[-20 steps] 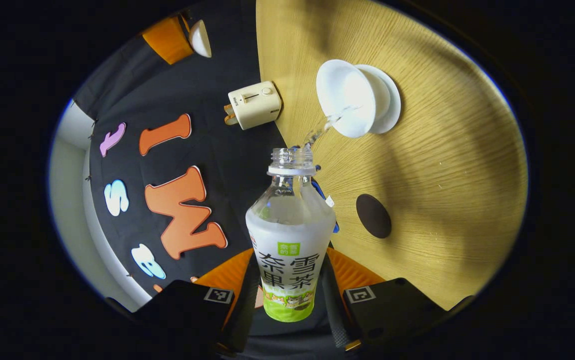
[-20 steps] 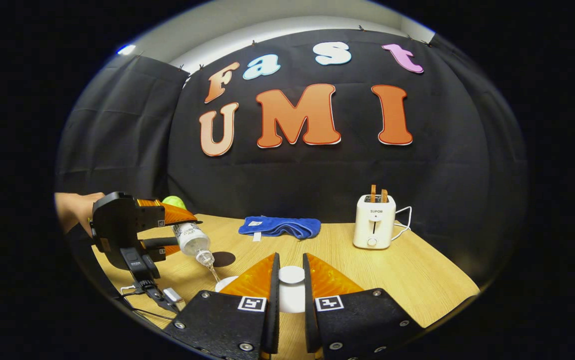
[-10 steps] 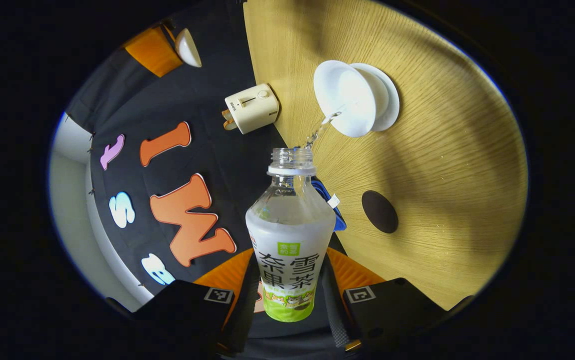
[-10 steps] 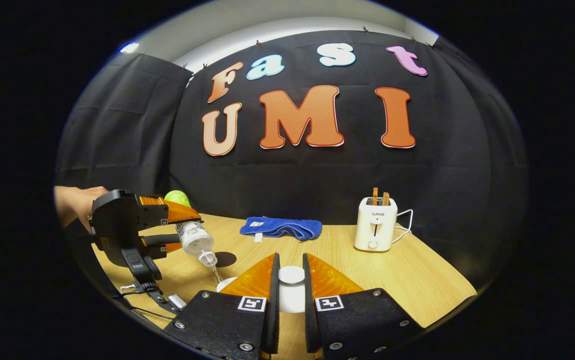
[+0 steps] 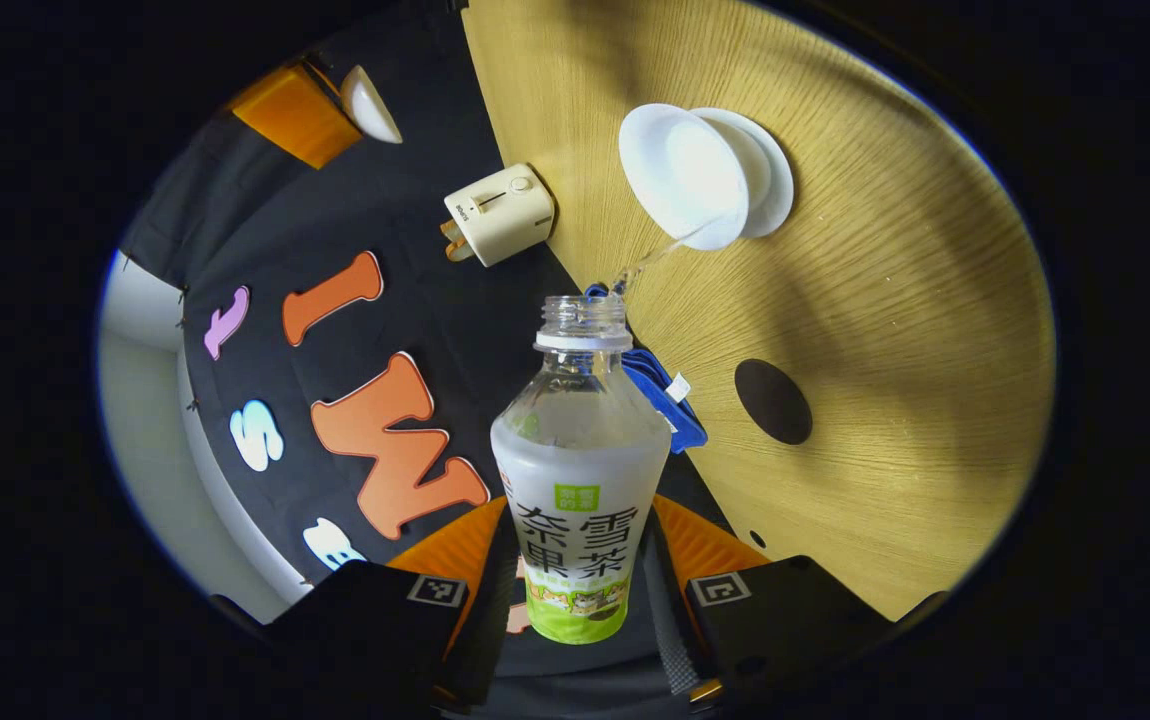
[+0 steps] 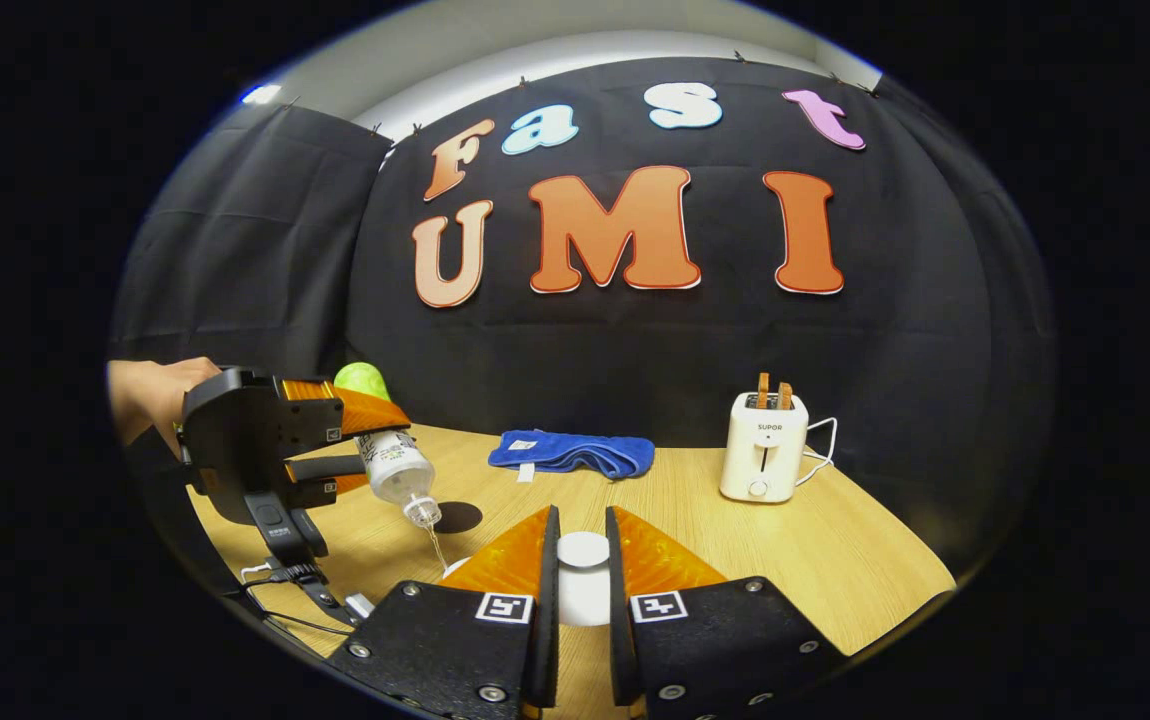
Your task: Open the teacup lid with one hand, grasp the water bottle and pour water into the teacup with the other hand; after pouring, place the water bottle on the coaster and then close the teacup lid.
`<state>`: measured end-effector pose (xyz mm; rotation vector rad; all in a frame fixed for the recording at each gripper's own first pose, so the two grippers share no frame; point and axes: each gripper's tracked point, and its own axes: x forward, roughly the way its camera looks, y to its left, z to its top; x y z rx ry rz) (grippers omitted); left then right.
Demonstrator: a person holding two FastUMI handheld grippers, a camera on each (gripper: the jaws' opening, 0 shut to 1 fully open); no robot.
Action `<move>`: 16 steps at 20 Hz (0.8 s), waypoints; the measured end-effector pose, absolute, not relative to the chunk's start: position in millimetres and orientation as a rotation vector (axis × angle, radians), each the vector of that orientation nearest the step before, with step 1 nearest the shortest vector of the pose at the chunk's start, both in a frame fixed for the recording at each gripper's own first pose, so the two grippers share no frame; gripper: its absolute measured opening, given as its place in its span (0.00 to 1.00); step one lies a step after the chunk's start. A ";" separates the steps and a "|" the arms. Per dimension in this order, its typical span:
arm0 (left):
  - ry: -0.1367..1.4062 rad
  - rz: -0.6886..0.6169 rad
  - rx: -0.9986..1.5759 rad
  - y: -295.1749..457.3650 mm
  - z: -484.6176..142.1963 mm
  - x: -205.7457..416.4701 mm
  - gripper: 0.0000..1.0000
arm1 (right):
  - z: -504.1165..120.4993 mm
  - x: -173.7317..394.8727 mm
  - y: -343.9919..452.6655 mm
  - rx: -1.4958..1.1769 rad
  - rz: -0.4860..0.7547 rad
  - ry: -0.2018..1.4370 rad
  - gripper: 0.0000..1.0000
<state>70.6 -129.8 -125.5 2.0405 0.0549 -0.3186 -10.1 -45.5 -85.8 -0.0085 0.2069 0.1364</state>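
Observation:
My left gripper [image 5: 583, 520] is shut on the clear water bottle [image 5: 580, 470], which has no cap and is tipped neck-down over the table. A thin stream of water [image 5: 647, 262] runs from its mouth to the near rim of the white teacup [image 5: 680, 180] on its saucer [image 5: 773, 190]. The dark round coaster [image 5: 773, 402] lies bare beside it. My right gripper [image 6: 582, 520] is shut on the white teacup lid [image 6: 583, 552], held above the table. In the right gripper view the left gripper [image 6: 255, 450] tilts the bottle [image 6: 397, 472] at the left; my finger hides most of the teacup.
A folded blue cloth [image 6: 570, 452] lies at the back of the wooden table [image 6: 835, 560]. A white toaster [image 6: 763, 450] with two slices stands at the back right. A hand [image 6: 150, 385] holds the left gripper, and its cable [image 6: 285, 590] trails over the table's left edge.
The left gripper has risen a little with the bottle, and the stream has thinned and shifted to the cup's near rim. The right gripper stays put with the lid.

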 end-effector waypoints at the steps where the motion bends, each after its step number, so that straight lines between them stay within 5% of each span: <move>1: 0.052 -0.319 2.044 -131.4 -124.8 70.5 0.65 | -85.9 -10.3 -44.7 -0.009 0.140 0.208 0.21; 16: -0.047 -0.309 2.164 -151.1 -110.9 72.8 0.65 | -84.0 -8.6 -50.0 -0.007 0.133 0.204 0.21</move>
